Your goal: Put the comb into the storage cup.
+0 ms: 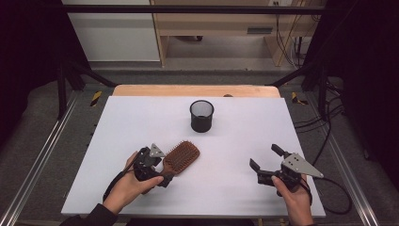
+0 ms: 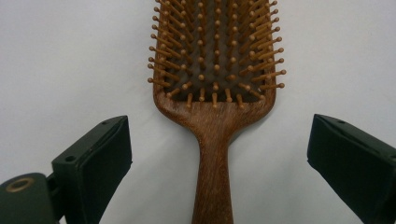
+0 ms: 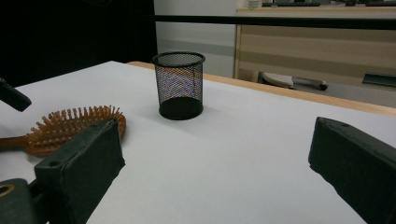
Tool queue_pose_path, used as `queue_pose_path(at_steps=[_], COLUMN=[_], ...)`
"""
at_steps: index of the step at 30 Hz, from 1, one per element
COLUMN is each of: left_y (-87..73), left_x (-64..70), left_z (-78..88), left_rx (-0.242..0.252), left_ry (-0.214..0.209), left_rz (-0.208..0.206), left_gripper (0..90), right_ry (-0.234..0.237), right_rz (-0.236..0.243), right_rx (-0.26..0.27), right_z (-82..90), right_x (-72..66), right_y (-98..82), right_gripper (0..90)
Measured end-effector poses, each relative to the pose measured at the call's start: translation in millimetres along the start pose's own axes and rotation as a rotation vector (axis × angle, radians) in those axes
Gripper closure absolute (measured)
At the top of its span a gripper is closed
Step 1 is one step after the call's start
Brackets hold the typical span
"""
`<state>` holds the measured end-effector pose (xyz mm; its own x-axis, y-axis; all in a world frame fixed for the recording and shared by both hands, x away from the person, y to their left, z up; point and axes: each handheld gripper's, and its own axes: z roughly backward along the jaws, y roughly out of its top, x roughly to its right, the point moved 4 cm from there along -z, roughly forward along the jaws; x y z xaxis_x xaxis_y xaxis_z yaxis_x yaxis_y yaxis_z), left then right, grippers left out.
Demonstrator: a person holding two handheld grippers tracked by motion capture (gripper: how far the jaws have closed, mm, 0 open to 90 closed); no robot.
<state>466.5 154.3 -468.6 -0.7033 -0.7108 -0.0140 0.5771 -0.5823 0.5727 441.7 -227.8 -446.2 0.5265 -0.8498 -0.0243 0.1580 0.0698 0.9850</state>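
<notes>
A brown wooden paddle hairbrush (image 1: 181, 156) lies bristles up on the white table (image 1: 136, 122), left of centre near the front. My left gripper (image 1: 162, 170) is open, one jaw on each side of the brush handle, without touching it. In the left gripper view the hairbrush (image 2: 215, 70) points away, and the handle runs between the jaws of the left gripper (image 2: 219, 136). A black mesh cup (image 1: 202, 116) stands upright and empty at the middle back. My right gripper (image 1: 265, 157) is open at the front right, holding nothing. Over the right gripper (image 3: 217, 140) I see the mesh cup (image 3: 180, 86) and the hairbrush (image 3: 74, 126).
A wooden board edge (image 1: 195, 90) runs along the table's far side. Metal frame rails (image 1: 40, 150) flank the table, and cables (image 1: 324, 136) hang at the right. A wooden cabinet (image 3: 317, 46) stands beyond the table.
</notes>
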Motion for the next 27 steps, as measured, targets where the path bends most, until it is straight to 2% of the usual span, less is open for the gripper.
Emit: queue_pose_path(at_steps=[27], left_y=[-7.9], left_x=[-0.7], left_z=[-8.5], left_rx=[-0.025], left_ry=[-0.012], left_rz=[0.012], left_gripper=[6.6], right_ry=[0.0], right_rz=[0.001], right_rx=[-0.002], right_z=[0.0], right_x=[0.5], right_y=[-0.2], right_gripper=[3.0])
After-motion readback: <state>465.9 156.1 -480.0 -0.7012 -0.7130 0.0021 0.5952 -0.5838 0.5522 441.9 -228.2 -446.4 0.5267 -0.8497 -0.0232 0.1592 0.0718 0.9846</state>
